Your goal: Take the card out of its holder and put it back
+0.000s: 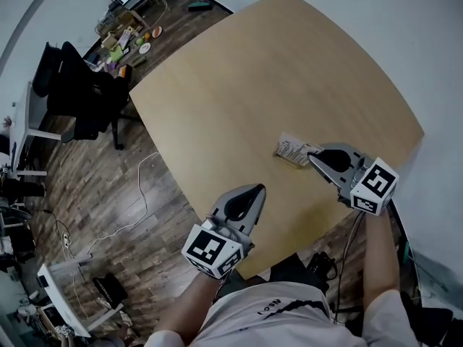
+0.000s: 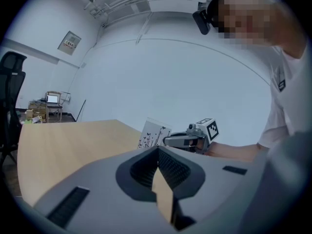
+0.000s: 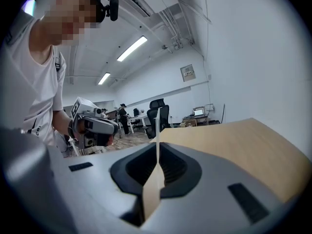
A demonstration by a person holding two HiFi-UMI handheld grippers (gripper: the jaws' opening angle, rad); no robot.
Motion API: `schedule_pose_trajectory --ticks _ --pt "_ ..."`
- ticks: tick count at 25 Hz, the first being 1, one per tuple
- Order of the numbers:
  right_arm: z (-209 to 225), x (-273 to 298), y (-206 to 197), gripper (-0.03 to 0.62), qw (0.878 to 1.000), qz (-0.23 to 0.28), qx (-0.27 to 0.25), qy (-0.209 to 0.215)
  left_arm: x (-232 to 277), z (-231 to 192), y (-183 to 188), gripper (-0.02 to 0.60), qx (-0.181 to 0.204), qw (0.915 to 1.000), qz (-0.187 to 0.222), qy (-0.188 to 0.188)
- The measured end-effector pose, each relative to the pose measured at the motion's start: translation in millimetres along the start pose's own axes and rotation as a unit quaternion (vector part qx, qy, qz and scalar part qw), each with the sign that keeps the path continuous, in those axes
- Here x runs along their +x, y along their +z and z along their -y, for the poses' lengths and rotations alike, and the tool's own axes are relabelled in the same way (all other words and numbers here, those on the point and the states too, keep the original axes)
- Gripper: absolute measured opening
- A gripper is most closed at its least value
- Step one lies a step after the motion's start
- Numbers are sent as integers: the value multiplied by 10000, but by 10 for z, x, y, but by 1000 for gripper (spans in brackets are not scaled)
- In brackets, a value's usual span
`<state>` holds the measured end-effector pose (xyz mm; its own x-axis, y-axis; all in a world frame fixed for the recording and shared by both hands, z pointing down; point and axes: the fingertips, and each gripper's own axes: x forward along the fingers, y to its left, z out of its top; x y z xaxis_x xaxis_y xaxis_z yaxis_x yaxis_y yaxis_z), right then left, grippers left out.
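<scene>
A white printed card (image 1: 292, 150) stands tilted on the wooden table (image 1: 239, 85), near its right front. My right gripper (image 1: 312, 158) is shut on the card's near edge. In the right gripper view the card (image 3: 157, 123) rises edge-on as a thin strip from the closed jaws of that gripper (image 3: 157, 147). The left gripper view shows the card (image 2: 153, 134) face-on with the right gripper (image 2: 187, 140) at its side; its foot is hidden, and I cannot make out the holder. My left gripper (image 1: 257, 189) is shut and empty, hovering at the table's front edge, well short of the card.
Black office chairs (image 1: 72, 85) and a cluttered cart (image 1: 126, 35) stand on the wood floor left of the table. A white cable (image 1: 137, 194) trails across the floor. A white wall (image 1: 405, 42) runs close along the table's far right side.
</scene>
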<state>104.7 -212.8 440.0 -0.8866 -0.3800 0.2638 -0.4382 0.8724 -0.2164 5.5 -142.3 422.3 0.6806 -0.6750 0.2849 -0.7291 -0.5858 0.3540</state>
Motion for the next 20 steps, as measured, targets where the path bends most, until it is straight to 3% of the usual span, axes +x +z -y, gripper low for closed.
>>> schedule_pose_trajectory --ticks 13,20 --pt "250 305 -702 25 9993 -156 353 -11 219 -156 -374 12 -156 9986 -495 75" --pt "300 350 -854 25 9987 -270 427 -49 243 -196 -415 12 -207 9979 -602 119"
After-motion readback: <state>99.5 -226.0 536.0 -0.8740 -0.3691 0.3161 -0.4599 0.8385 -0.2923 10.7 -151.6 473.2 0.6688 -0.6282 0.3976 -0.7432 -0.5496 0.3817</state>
